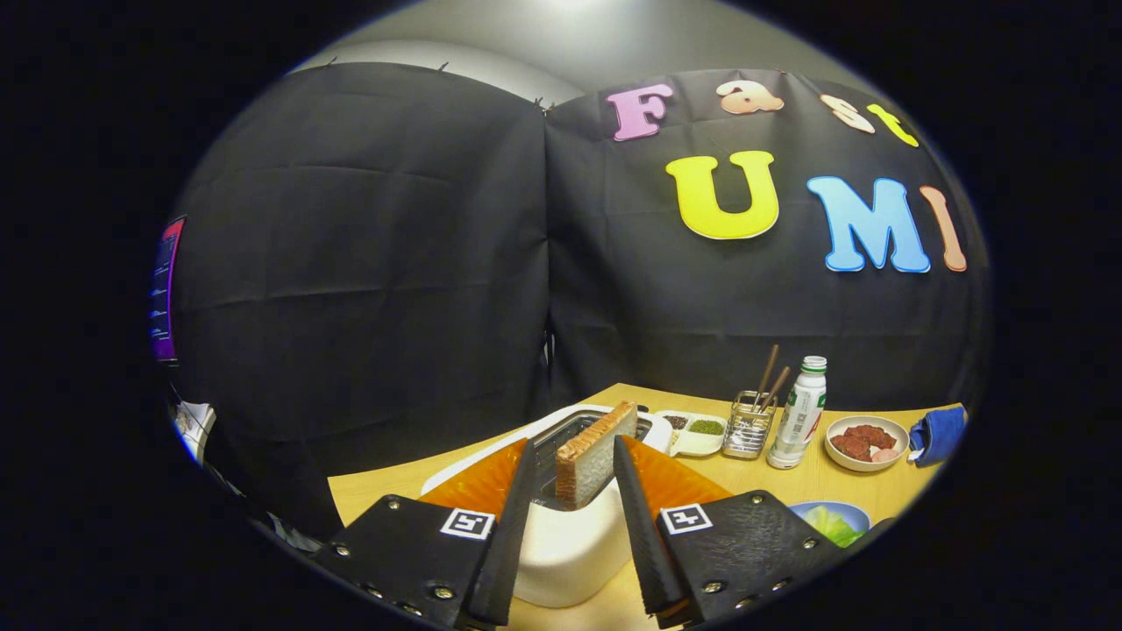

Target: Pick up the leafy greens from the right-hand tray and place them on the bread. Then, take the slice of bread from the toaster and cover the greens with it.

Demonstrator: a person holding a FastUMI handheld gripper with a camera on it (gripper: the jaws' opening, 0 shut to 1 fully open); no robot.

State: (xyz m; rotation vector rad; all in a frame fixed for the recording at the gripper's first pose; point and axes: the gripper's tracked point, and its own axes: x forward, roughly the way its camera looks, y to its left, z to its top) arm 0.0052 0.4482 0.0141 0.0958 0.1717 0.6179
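The hand-held gripper (571, 473) sits low over the near end of a white, rounded-corner toaster (570, 552) on the light wooden table (789, 482), fingers spread moderately wide w/ a tan, brown-crusted slice of bread (594, 456) standing upright between them. There is a narrow gap on the left side of the slice; on the right the finger looks v. close to it, but contact can't be confirmed (so not a grip on it as far as can be seen). The slice sticks up out of the toaster's dark slot (561, 438), its top edge tilted toward the far right. Just right of the right finger, near the table's front edge, is a pale blue round plate (855, 510) w/ light green leafy greens (833, 526) on it, partly cut off by the gripper body. Beyond the toaster, further right: a white divided dish (697, 434) w/ dark and green fillings, then a clear glass holder (748, 429) w/ brown chopsticks (768, 377) leaning in it, touching or just beside a white bottle with green cap (799, 412). Right of those, apart, a cream bowl (868, 443) of reddish-brown food, and a blue cloth (938, 434) at the far right table edge. Open tabletop lies between the bottle row and the plate. Left of the toaster the table edge is close, w/ black cloth wall behind.
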